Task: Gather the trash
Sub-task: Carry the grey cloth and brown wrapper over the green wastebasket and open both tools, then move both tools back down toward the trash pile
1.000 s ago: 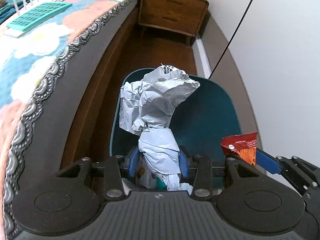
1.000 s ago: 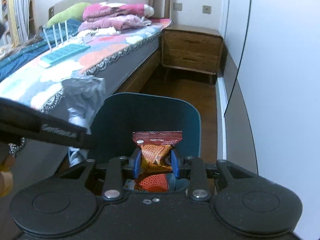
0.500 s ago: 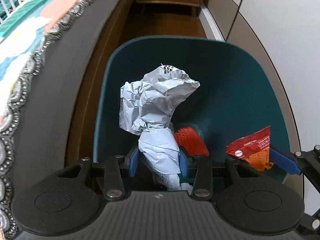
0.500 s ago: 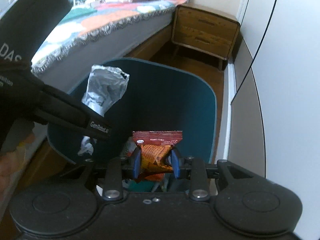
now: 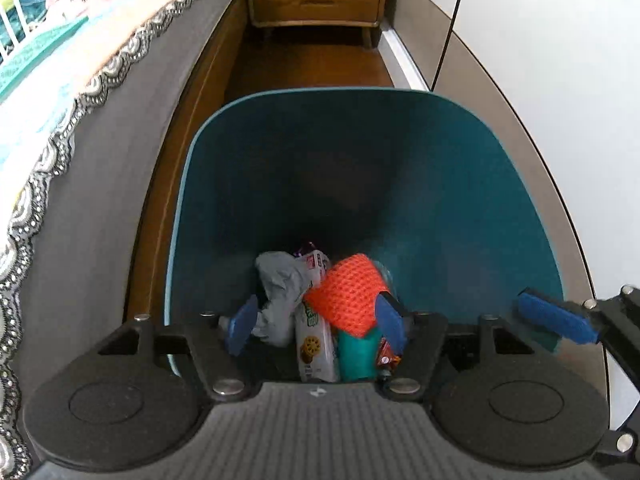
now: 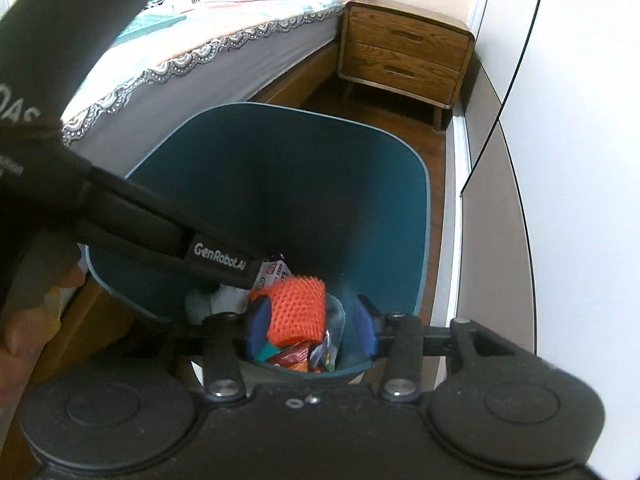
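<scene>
Lying crumpled, grey wrapper [image 5: 282, 280] in teal bin [image 5: 460, 184].

Floor: you see dark brown wood floor [image 5: 308, 64] running in a narrow aisle.
Bed: to your left, a bed [image 6: 224, 52] with a scallop-edged floral cover and folded pink bedding.
Nightstand: ahead, a two-drawer wooden nightstand [image 6: 404, 56] on short legs.
Wall: to your right, white panels [image 5: 552, 48]; far wall has two sockets.
</scene>
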A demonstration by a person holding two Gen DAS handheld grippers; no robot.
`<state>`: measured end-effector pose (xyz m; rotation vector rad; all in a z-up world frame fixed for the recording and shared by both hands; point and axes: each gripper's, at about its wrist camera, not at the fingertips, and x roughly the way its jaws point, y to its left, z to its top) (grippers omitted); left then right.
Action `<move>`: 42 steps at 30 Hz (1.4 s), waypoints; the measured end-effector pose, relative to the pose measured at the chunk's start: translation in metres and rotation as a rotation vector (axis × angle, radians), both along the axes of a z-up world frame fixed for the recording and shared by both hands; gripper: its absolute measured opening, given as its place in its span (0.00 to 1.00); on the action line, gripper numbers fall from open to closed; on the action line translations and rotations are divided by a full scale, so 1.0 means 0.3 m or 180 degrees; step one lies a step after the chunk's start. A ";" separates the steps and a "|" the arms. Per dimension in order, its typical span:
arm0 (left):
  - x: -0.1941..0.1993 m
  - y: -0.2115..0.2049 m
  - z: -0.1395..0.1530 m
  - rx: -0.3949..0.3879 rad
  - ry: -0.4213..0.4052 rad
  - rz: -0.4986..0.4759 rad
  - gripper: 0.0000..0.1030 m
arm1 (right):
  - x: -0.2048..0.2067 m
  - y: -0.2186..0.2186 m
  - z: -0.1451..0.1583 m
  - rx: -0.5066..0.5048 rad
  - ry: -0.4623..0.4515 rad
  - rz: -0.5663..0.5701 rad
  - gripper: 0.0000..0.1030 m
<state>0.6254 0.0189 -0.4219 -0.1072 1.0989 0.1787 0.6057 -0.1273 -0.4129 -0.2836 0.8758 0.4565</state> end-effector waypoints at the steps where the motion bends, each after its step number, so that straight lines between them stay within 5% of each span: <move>1: -0.007 -0.001 0.008 -0.0020 -0.0028 0.0000 0.63 | -0.006 -0.006 0.006 0.0020 -0.0027 -0.0010 0.51; 19: -0.239 0.018 0.165 -0.0116 -0.0517 0.0013 0.62 | -0.119 -0.131 0.099 0.0452 -0.0134 -0.0146 0.66; 24: -0.367 0.014 0.149 -0.0212 -0.0469 0.0050 0.62 | -0.220 -0.208 0.094 0.0556 -0.0133 -0.0307 0.67; 32: -0.577 -0.014 -0.048 -0.0454 0.0044 0.0040 0.62 | -0.415 -0.289 -0.047 0.0296 0.0103 -0.0361 0.71; 42: -0.760 -0.002 -0.447 -0.0546 0.0693 0.0291 0.66 | -0.565 -0.278 -0.411 -0.0043 0.0716 -0.0214 0.78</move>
